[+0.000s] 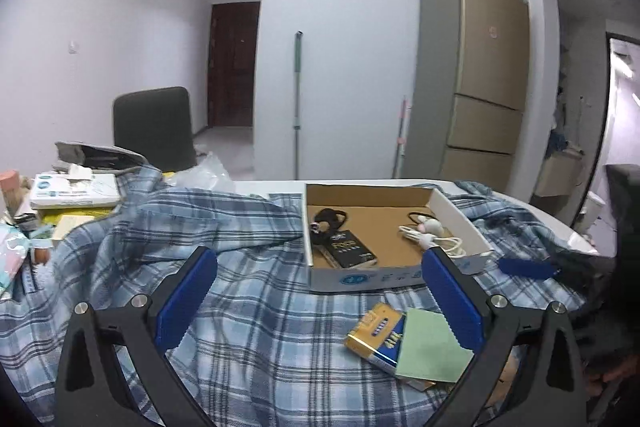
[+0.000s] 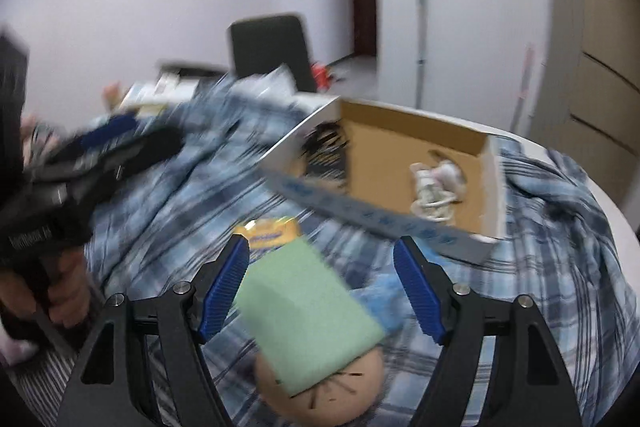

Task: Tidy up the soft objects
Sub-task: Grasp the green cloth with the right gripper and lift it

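At the far left of the left wrist view, a clutter of papers and a white box is seen on the table, with a dark chair behind it. A blue plaid shirt is spread over most of the table and lies rumpled at its left and right ends. The left gripper is held over the shirt with its 2 blue-padded jaws standing wide, and nothing is gripped between them. Further right, an open cardboard box rests on the shirt; a black hair tie, a dark packet and a white cable are contained in it. Just in front of the box, a yellow packet is partly covered by a green pad, which lies near the right jaw of the left gripper.

In the blurred right wrist view, the left gripper and the hand holding it are seen at the left. The right gripper is held wide open over the green pad, which lies between the jaws untouched, on top of a round tan object. The plaid shirt is bunched at the right.
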A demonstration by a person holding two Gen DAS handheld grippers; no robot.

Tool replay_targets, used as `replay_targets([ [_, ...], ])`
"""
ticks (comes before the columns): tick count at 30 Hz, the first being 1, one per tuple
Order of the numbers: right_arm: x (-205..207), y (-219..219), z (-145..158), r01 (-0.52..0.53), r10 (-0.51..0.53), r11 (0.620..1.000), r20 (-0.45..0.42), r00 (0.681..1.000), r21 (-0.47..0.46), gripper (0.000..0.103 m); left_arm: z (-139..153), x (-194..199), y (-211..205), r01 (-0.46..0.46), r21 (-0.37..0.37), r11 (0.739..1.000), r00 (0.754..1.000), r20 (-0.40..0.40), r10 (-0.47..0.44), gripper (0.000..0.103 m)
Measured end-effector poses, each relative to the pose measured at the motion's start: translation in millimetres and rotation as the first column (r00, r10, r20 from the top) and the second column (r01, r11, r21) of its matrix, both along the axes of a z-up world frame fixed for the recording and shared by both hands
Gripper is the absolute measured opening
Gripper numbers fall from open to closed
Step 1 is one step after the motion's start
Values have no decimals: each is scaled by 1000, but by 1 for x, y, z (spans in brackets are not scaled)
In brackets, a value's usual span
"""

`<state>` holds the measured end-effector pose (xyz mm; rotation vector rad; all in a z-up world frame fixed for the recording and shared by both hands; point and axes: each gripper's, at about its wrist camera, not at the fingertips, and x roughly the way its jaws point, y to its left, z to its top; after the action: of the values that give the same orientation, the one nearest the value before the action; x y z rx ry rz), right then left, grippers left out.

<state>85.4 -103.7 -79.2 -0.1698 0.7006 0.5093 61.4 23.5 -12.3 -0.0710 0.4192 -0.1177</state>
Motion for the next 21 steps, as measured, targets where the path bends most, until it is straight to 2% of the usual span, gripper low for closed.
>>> replay_targets([
  [4, 2, 18, -19, -73, 69, 995, -63, 996, -64, 74, 2, -1, 5, -18, -18, 1000, 1000, 1, 18, 103],
  [9, 19, 15, -35, -90, 85, 996, -185, 979, -15, 74, 0, 2, 13, -26, -54, 998, 999, -28, 24, 103],
  [17, 25, 7, -36, -70, 73, 997, -222, 972, 19, 74, -6, 12, 19, -34, -87, 996, 996, -84, 26, 103],
  [20, 26, 5, -39, -84, 81, 996, -260, 962, -2, 85, -6, 12, 20, -37, -91, 995, 996, -89, 29, 103],
  [21, 27, 3, -40, -90, 85, 996, -271, 959, -7, 86, -6, 12, 20, -35, -90, 995, 996, -87, 28, 103],
])
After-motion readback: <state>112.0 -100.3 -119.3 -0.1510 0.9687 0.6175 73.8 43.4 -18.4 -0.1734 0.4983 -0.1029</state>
